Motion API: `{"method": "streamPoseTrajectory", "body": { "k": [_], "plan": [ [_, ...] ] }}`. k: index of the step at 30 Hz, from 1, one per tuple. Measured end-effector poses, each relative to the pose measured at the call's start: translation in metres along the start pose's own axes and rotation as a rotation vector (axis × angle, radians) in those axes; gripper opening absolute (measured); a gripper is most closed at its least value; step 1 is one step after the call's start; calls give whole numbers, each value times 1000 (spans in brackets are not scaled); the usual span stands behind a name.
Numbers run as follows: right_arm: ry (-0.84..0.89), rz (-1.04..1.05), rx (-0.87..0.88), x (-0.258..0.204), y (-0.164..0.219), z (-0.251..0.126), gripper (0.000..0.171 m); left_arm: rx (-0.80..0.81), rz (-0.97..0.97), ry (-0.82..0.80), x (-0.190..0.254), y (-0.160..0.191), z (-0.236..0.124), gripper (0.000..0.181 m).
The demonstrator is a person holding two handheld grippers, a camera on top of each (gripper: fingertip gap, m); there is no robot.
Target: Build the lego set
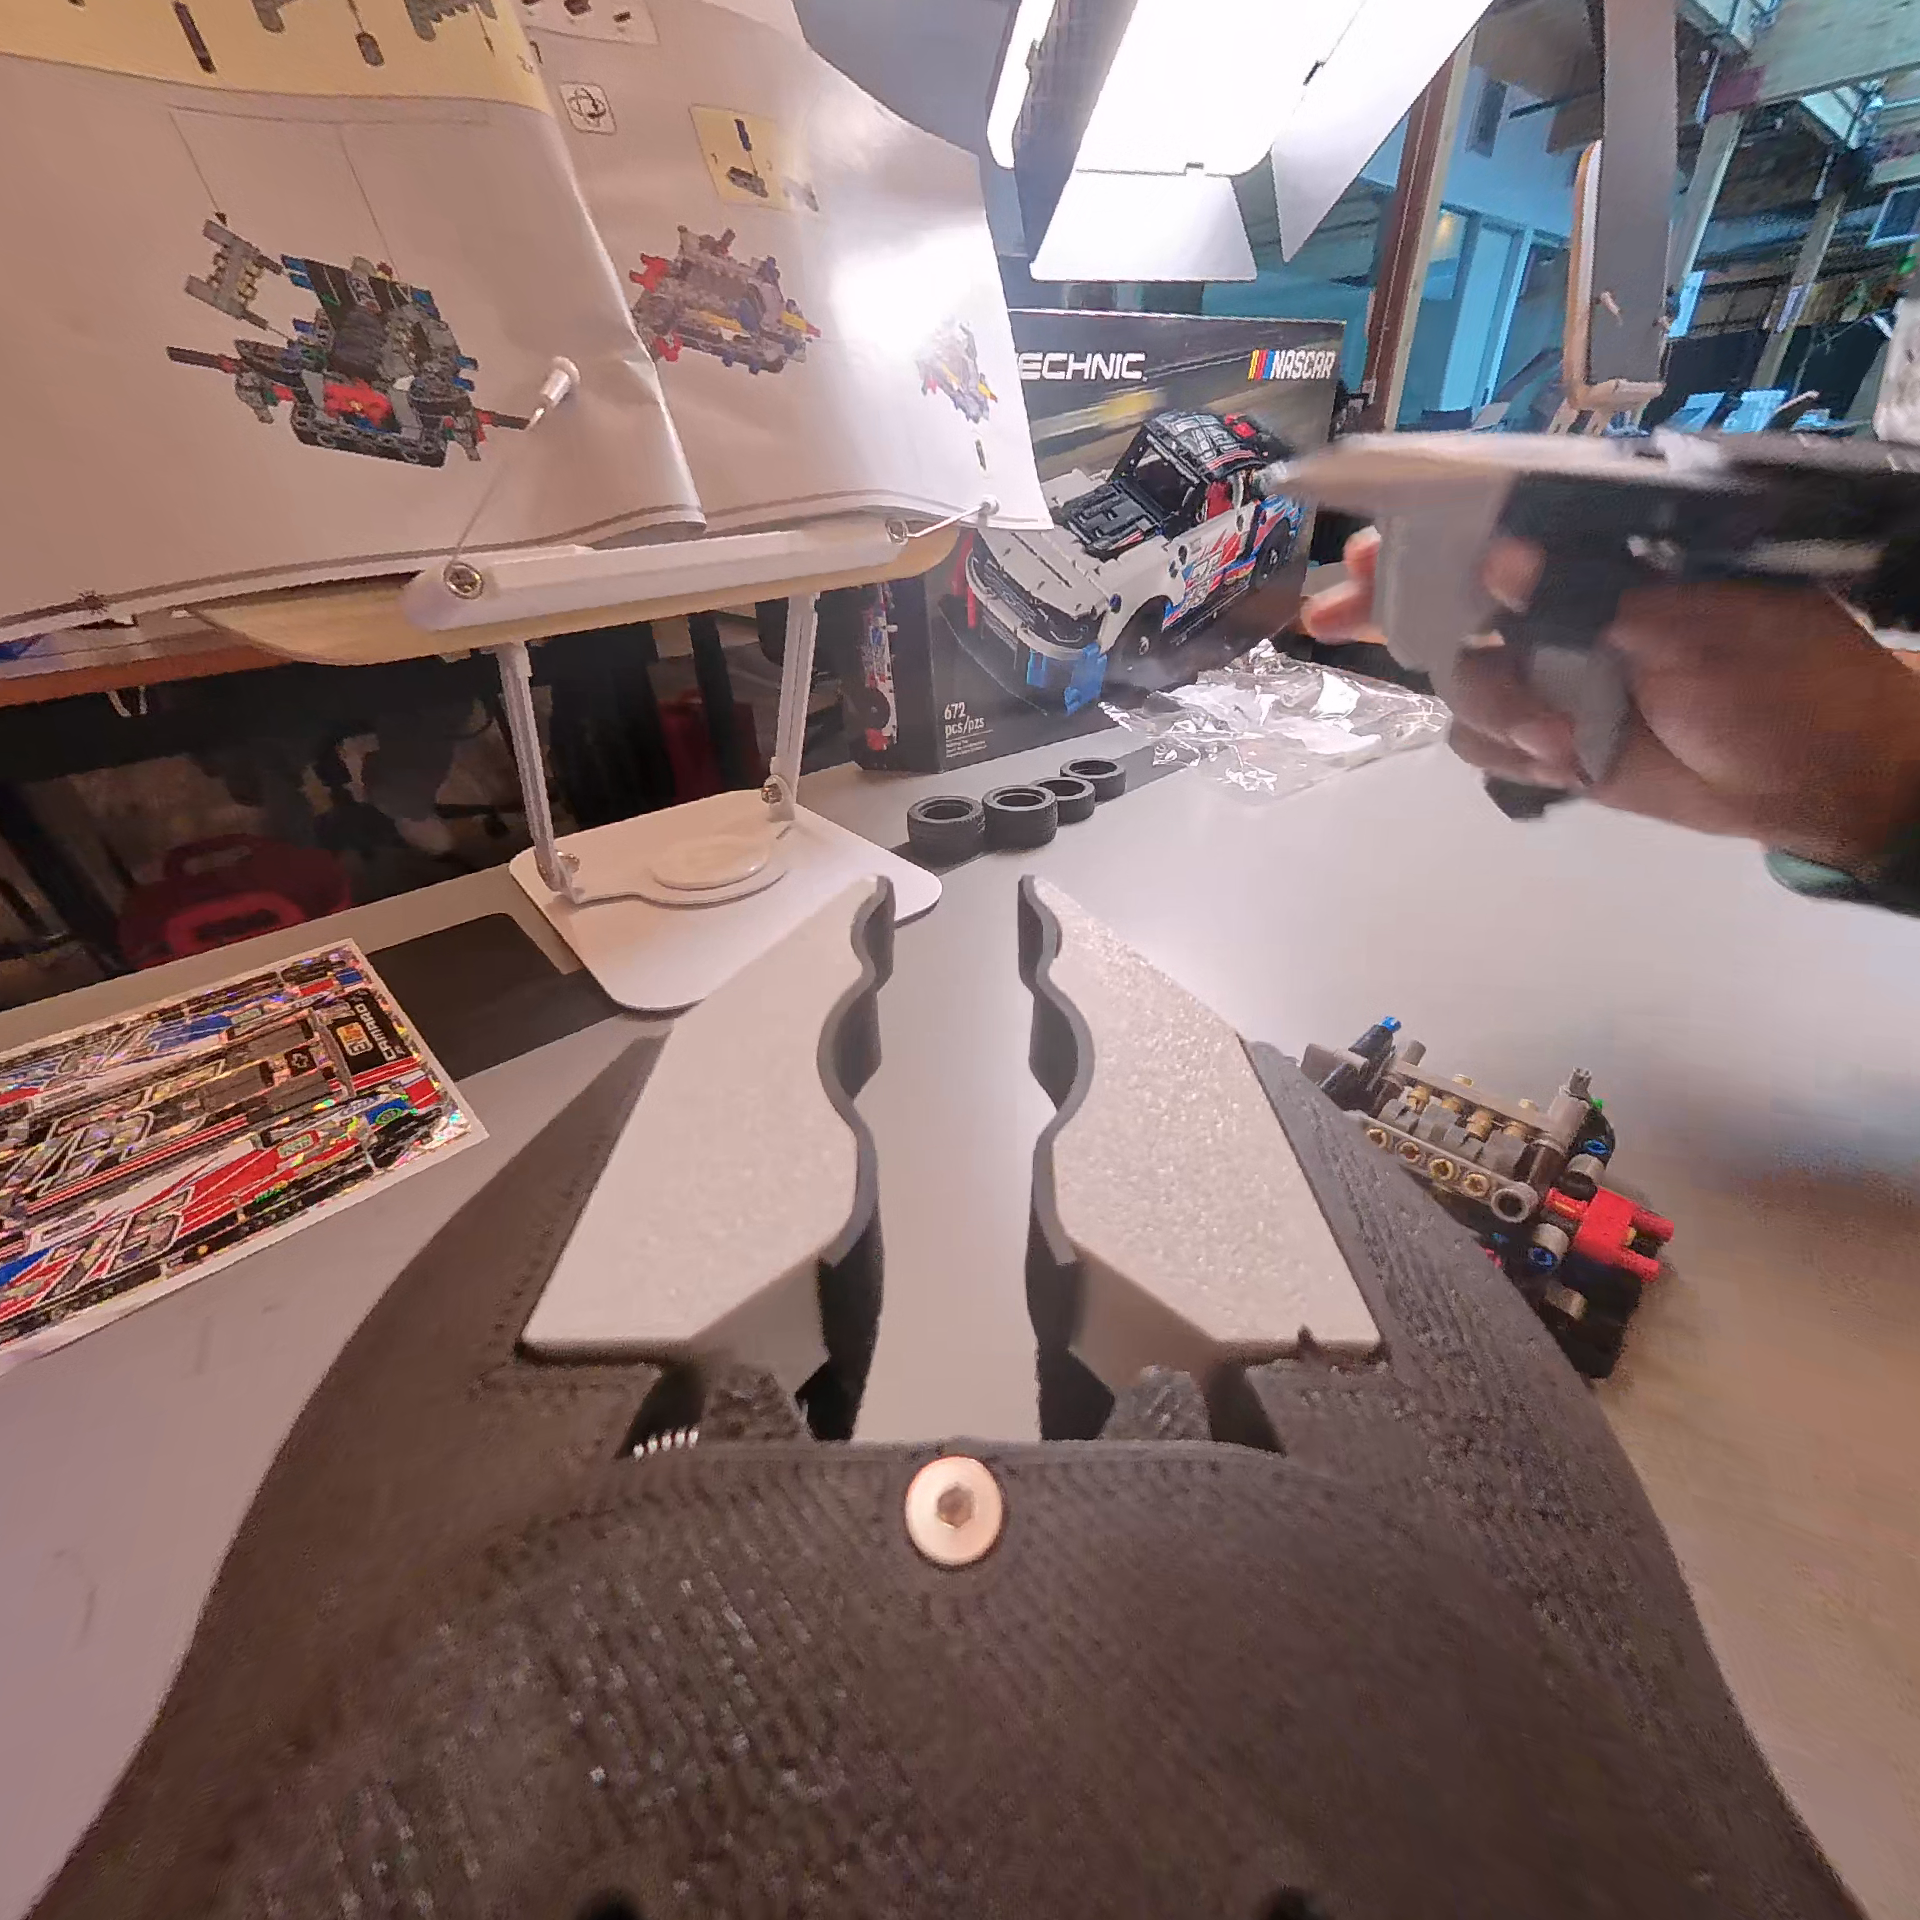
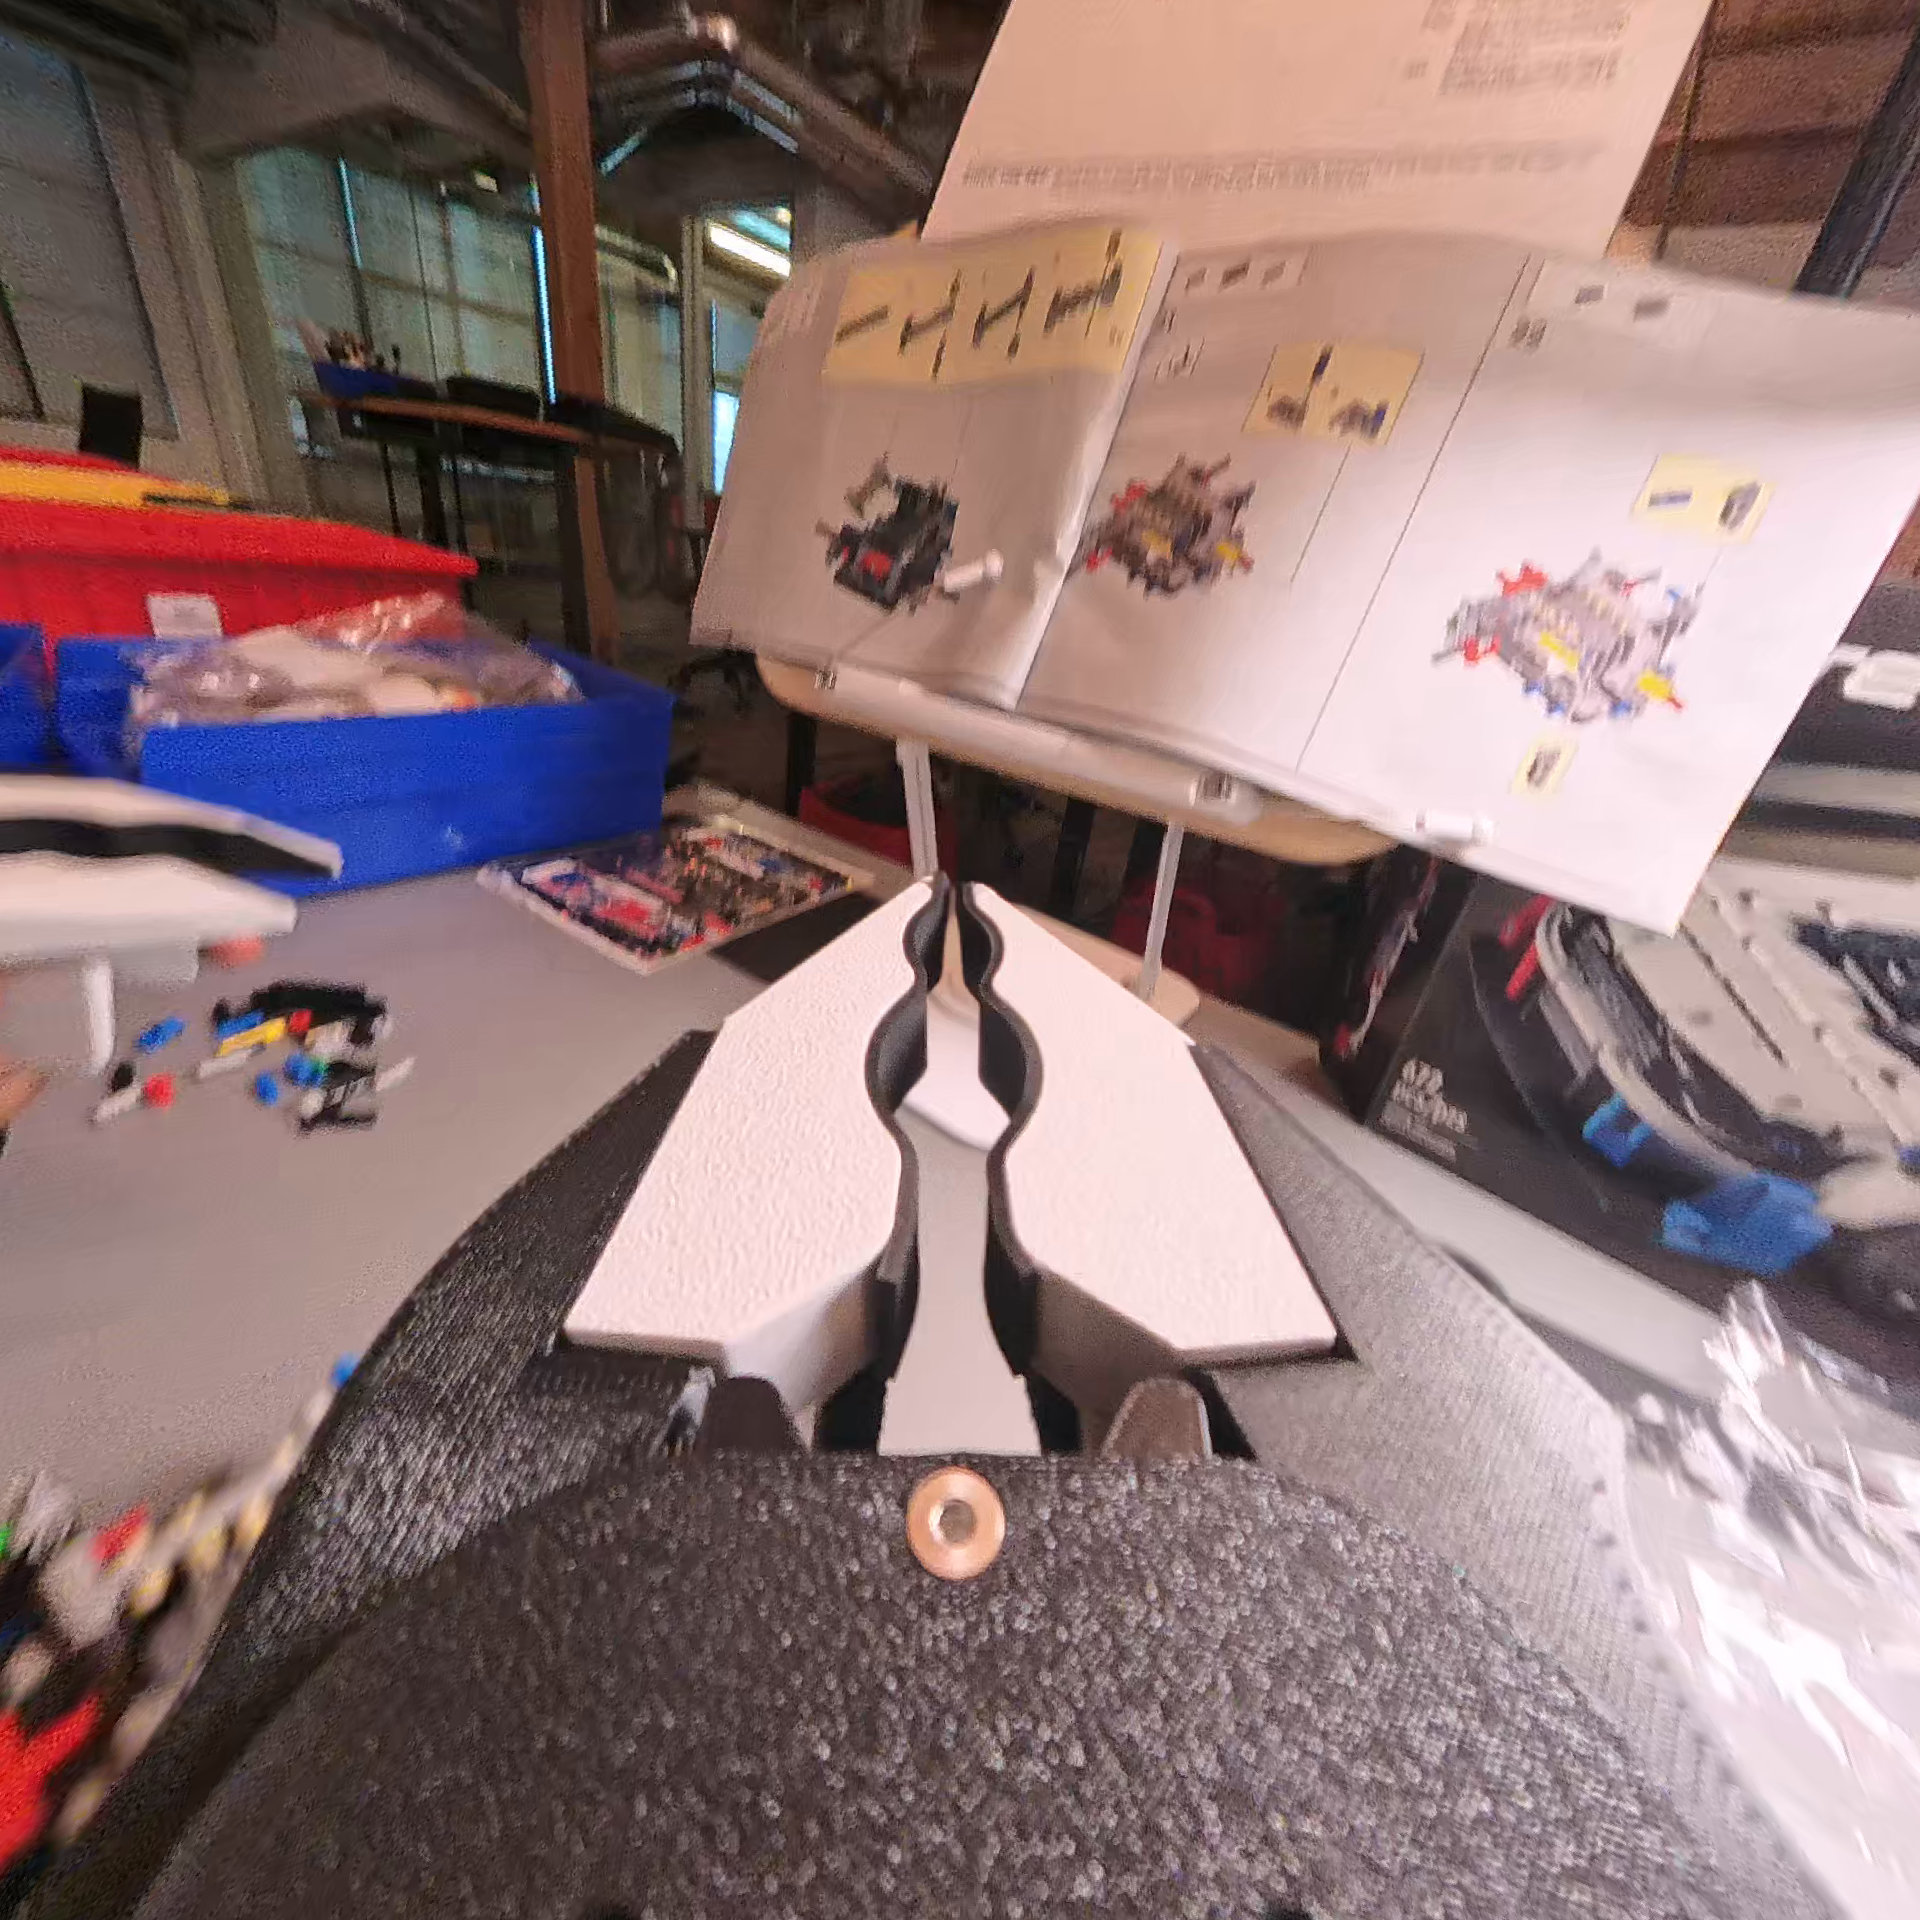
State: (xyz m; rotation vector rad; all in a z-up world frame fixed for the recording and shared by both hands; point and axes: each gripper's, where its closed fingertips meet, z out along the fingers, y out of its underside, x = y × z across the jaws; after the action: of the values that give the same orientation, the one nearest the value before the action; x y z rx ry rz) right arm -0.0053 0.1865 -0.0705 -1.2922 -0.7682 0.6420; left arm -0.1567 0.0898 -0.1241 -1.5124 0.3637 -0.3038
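Observation:
My left gripper (image 1: 956, 904) is open and empty, held above the grey table (image 1: 1351, 935). A partly built Lego assembly (image 1: 1496, 1174) of grey, black and red parts lies on the table to its right. My right gripper (image 2: 951, 896) is shut with its tips touching and holds nothing. It points at the instruction booklet (image 2: 1247, 540) on a white stand. It also shows blurred in the left wrist view (image 1: 1299, 476), held by a hand. Loose small pieces (image 2: 281, 1049) lie on the table at the left. The assembly (image 2: 62, 1621) shows blurred at the lower left edge.
The booklet stand's base (image 1: 665, 935) is just ahead of my left gripper. A sticker sheet (image 1: 197, 1122) lies left. Several tyres (image 1: 1018, 805), the set's box (image 1: 1143, 540) and a clear plastic bag (image 1: 1278, 717) sit at the back. A blue bin (image 2: 395, 758) stands far left. The right gripper is farther from the assembly (image 2: 62, 1621), some 20 centimeters, than the left, some 15 centimeters.

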Motion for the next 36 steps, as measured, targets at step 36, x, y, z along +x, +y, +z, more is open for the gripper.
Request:
{"method": "streamPoseTrajectory", "body": {
  "k": [36],
  "plan": [
    [114, -218, -97, 97, -114, 253, 0, -47, 45, 46, 11, 6, 2, 26]
  ]
}}
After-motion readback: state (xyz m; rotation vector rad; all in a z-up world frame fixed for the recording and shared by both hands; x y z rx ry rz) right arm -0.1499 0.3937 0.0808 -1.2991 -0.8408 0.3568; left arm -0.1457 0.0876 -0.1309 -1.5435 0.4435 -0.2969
